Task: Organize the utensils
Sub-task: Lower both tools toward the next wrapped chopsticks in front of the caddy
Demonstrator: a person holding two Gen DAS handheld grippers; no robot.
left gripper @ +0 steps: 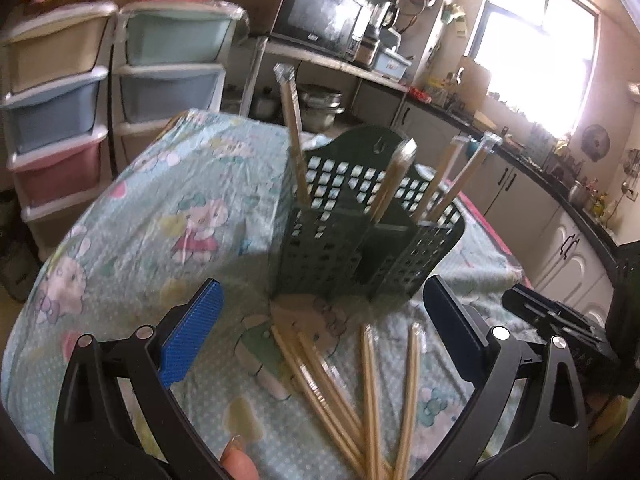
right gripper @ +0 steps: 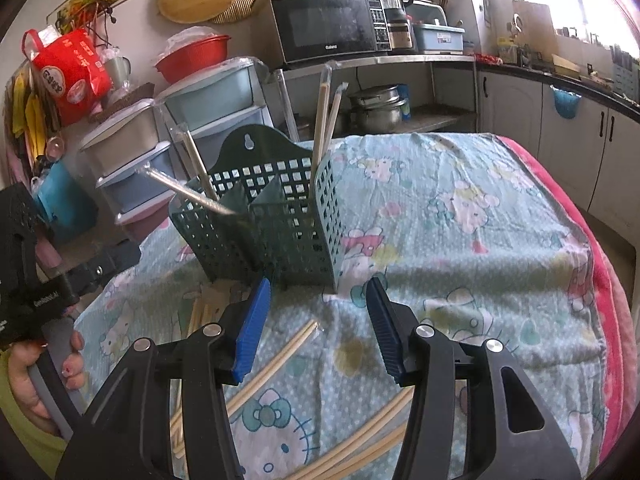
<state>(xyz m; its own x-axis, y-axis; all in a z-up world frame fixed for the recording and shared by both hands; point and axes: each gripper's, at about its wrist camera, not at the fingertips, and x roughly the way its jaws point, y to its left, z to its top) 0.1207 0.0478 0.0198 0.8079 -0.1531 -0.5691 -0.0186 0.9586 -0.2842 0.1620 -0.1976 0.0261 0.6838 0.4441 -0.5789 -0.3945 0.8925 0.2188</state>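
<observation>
Holder, green perforated, stands centre frame on patterned cloth; wrapped chopsticks upright in its compartments. Loose chopsticks lie low in frame. Left gripper jaws wide apart, empty. Right gripper jaws parted, empty.
</observation>
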